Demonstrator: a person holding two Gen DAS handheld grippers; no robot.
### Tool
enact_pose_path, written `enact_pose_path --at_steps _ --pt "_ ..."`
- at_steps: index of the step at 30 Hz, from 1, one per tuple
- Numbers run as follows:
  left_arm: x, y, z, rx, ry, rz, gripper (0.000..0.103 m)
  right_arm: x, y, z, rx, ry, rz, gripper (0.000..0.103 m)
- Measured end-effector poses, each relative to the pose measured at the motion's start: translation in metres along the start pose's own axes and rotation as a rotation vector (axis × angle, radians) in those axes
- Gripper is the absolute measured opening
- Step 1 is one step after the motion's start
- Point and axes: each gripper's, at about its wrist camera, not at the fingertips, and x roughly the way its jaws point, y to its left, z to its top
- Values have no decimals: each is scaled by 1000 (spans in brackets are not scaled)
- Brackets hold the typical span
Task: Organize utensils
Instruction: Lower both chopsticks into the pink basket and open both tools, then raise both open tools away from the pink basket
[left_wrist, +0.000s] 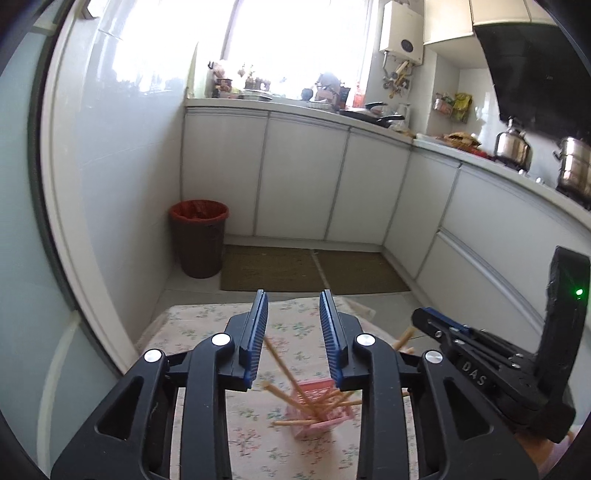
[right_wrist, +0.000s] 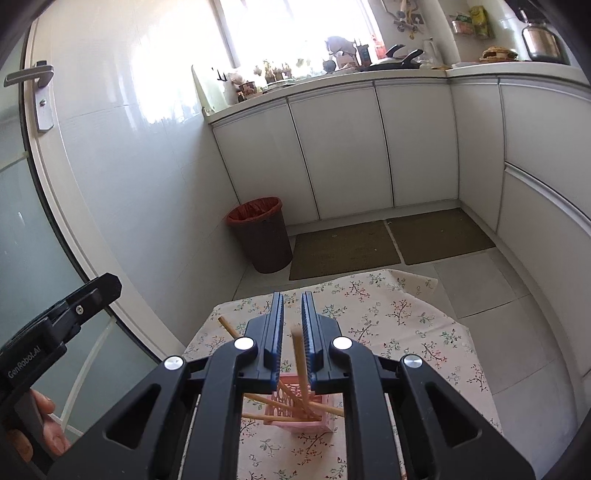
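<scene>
A small pink slotted basket (left_wrist: 321, 410) stands on a table with a floral cloth (left_wrist: 207, 325). Several wooden chopsticks (left_wrist: 284, 369) lean in it at different angles. My left gripper (left_wrist: 293, 325) is open and empty, held above the basket. My right gripper (right_wrist: 291, 325) is above the same basket (right_wrist: 295, 413); its jaws stand a narrow gap apart. One chopstick (right_wrist: 301, 363) rises from the basket against the right finger's inner face. The jaws do not pinch it.
The right gripper's body (left_wrist: 509, 365) shows at the right of the left wrist view. A brown bin with a red liner (left_wrist: 199, 240) stands on the floor by the wall. Two mats (left_wrist: 310, 269) lie before white cabinets (left_wrist: 303, 177). A glass door (right_wrist: 33, 221) is at left.
</scene>
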Motion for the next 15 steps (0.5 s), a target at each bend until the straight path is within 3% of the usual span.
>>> enact_pose_path --at_steps 5,8,11,13,14,15 --pt "-15 -1 -4 5 2 41 30 -25 9 5 -43 -29 -42 12" --pt "-29 -5 -6 2 -7 42 39 -45 13 7 -55 -39 -56 15" --pt "-44 -11 -9 -3 -22 33 52 -64 14 4 -70 -41 -76 34" --pt "-56 -16 -12 0 -40 42 66 -77 14 1 -78 -50 -94 41" --pt "-63 -19 -14 1 -48 42 68 -83 13 -1 -78 -53 -106 53" --pt "-68 -20 -15 1 -52 42 70 -90 11 -2 -67 -59 -110 58"
